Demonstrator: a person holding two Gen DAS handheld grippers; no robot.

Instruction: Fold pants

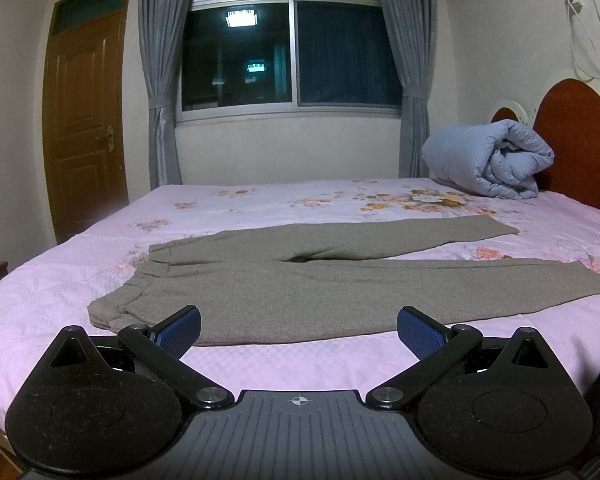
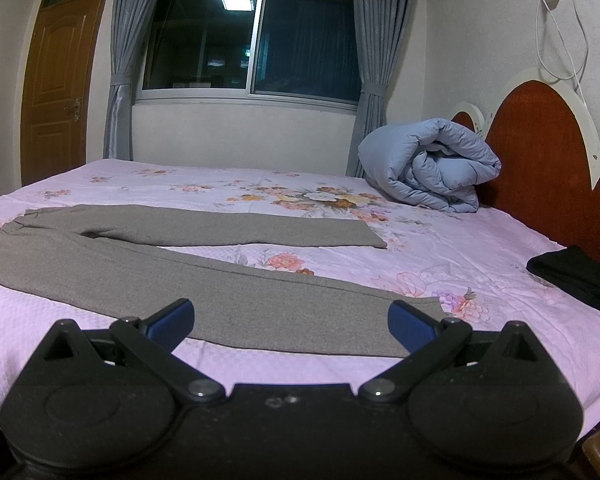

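Note:
Grey pants (image 1: pixel 300 280) lie flat on the pink floral bed sheet (image 1: pixel 60 280), waistband to the left, both legs spread apart and running to the right. My left gripper (image 1: pixel 299 330) is open and empty, just in front of the near edge of the pants by the waist and near leg. In the right wrist view the pants (image 2: pixel 260 300) show with the near leg's cuff at the right. My right gripper (image 2: pixel 291 322) is open and empty, over the near edge of that leg close to the cuff.
A rolled light-blue duvet (image 2: pixel 428 164) sits at the head of the bed by the red headboard (image 2: pixel 540 168). A black garment (image 2: pixel 576 276) lies at the right on the sheet (image 2: pixel 460 240). A window, grey curtains and a wooden door (image 1: pixel 84 120) stand behind.

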